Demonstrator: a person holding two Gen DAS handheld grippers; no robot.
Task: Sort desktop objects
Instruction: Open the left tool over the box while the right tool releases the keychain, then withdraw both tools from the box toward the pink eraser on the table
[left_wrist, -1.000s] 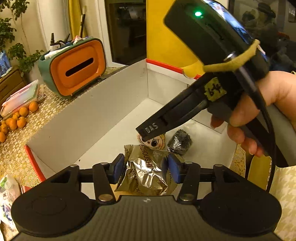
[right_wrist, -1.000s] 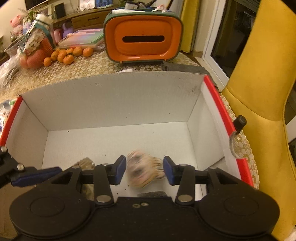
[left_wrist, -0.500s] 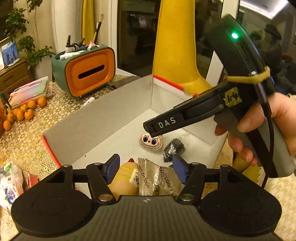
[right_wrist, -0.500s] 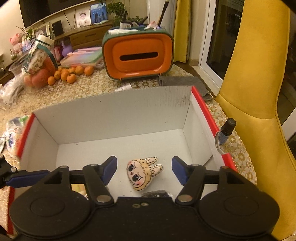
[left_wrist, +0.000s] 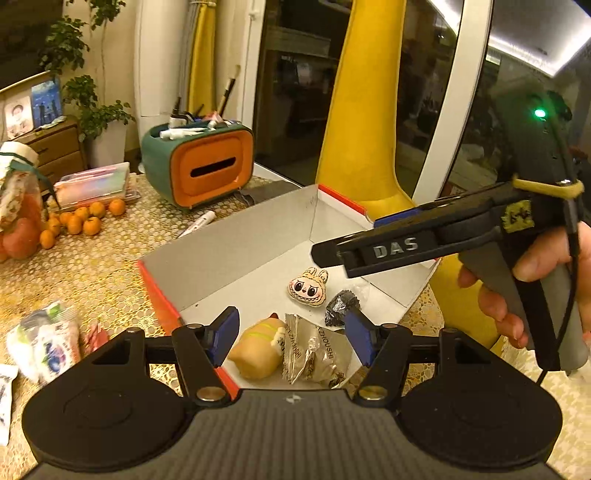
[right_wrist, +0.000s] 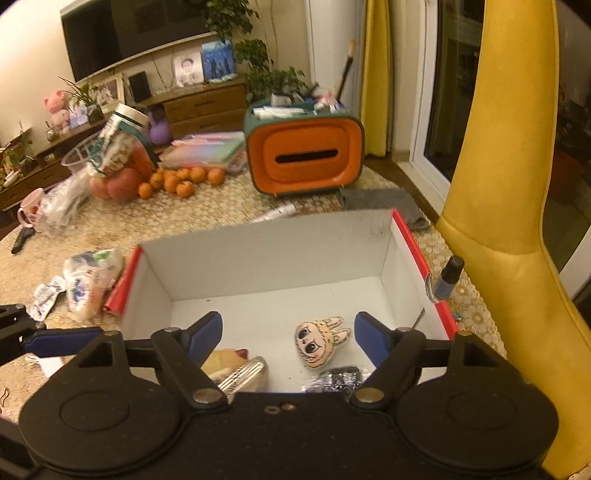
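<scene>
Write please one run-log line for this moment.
left gripper: open, empty | right gripper: opening, empty | box: bunny charm, silver packet, black wrapper, toy

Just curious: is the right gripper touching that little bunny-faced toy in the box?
Apart. The right wrist view shows the bunny-faced toy lying on the box floor between the opening right gripper's pads, clear of both.

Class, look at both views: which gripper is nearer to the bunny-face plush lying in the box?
Right. The right gripper hangs just above the bunny-face plush, jaws opening, nothing between them. The left gripper sits over the silver packet, farther away.
</scene>
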